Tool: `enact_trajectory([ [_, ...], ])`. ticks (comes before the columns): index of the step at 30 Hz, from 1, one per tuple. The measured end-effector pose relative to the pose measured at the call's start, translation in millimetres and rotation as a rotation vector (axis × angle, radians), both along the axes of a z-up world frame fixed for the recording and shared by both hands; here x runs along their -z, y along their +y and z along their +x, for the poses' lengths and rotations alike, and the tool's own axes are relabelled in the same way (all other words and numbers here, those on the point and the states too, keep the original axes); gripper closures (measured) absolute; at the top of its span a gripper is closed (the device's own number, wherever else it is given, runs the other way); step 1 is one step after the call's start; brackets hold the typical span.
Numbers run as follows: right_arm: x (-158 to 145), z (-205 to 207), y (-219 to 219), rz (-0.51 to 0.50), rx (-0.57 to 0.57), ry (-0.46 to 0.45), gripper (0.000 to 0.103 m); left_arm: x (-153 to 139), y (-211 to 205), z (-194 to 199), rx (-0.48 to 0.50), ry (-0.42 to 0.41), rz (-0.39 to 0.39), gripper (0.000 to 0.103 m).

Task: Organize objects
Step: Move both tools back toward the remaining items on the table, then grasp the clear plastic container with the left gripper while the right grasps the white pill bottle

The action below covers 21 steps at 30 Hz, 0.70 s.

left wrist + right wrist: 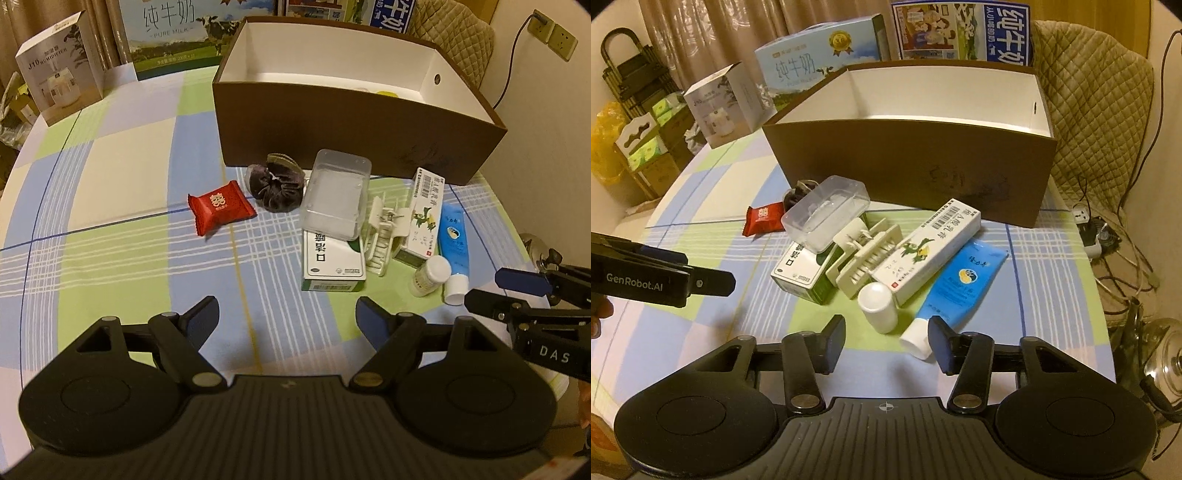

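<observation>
We see, in the left wrist view, our left gripper (288,317) lower centre with fingers spread and empty, red candy packet (220,213) centre left, brown box (354,122) above, blue tube (453,243) right, our right gripper (886,332) part-spread, empty, just short of its white cap.

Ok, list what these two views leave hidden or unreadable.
- brown box floor: left wrist view shows only a yellow sliver over its front wall; right wrist view shows none.
- green-and-white carton: clear plastic case covers its far end.
- dark scrunchie: mostly behind that case, right wrist view.
</observation>
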State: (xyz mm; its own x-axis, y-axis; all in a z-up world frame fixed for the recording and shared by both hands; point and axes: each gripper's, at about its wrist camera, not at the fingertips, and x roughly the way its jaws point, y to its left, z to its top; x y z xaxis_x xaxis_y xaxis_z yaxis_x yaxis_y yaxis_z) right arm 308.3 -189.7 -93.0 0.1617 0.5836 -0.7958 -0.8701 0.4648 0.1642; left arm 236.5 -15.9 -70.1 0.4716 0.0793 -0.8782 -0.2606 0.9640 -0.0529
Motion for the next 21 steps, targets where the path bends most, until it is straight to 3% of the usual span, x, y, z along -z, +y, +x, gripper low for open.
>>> enact_trajectory([
  [21,31,-7,38,-0.050,0.064,-0.067,0.070,5,25,5,0.059,-0.021,-0.009,0.025],
])
